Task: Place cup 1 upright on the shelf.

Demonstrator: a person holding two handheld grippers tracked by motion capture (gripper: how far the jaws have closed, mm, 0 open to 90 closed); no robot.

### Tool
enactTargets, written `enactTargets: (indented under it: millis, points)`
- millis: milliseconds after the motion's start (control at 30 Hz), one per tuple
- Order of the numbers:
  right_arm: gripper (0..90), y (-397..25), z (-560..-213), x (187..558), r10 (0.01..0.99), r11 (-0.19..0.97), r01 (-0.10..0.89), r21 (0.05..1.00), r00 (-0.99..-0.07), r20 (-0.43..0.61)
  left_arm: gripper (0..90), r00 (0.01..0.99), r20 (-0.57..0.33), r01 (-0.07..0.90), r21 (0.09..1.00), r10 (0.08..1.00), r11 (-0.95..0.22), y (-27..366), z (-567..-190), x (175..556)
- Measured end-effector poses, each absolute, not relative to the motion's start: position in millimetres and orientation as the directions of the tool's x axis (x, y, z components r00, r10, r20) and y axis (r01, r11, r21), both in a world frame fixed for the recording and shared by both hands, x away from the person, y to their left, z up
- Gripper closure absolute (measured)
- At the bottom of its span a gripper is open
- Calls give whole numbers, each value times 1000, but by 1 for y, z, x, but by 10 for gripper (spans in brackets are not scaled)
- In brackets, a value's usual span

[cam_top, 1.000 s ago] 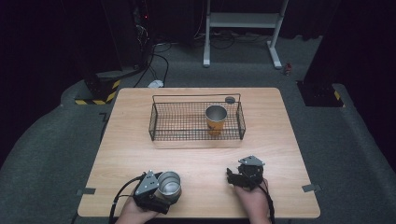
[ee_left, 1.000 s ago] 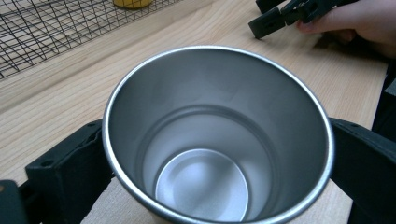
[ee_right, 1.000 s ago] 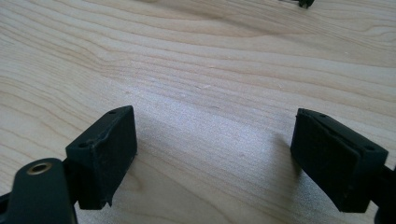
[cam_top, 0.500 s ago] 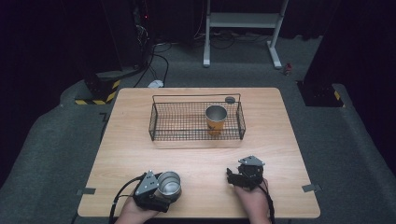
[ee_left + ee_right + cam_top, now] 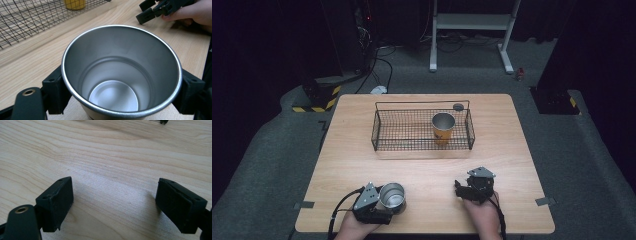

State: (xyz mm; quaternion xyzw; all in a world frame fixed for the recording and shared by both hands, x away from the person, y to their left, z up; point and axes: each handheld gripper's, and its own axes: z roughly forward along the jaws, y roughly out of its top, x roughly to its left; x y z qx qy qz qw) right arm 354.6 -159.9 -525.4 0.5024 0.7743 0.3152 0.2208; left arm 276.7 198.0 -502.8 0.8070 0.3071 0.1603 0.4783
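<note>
Clearly the left gripper (image 5: 384, 205) clamps the steel cup (image 5: 120, 72) by its smooth sides (slip risk when lifted); the right gripper (image 5: 115, 205) gapes empty.

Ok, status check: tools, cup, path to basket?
Left tool shut on steel cup. Right tool open, empty, on table. Wire basket ahead, path open.

High view looks forward and down over the table (image 5: 362, 150); both gripper views sit close above that same tabletop.
</note>
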Motion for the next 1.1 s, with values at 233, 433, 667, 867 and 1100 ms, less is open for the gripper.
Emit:
enactTargets:
  millis: [233,433,667,867,1100]
  points:
    - [148,-160,-525,354,918,294,641,709,-396,-23,186,740,-34,342,879,671,-332,204,-500,278]
    - [149,-160,-525,355,917,297,638,710,-398,-25,186,706,-39,354,884,707,-304,215,-500,284]
    - [149,-160,-525,355,917,296,639,710,-398,-25,186,667,-40,364,889,744,-278,229,-500,290]
    - [150,-160,-525,355,917,296,639,710,-398,-25,186,622,-26,368,892,783,-262,242,-499,295]
    - [150,-160,-525,355,917,296,639,710,-398,-24,186,571,-16,375,894,821,-244,254,-500,300]
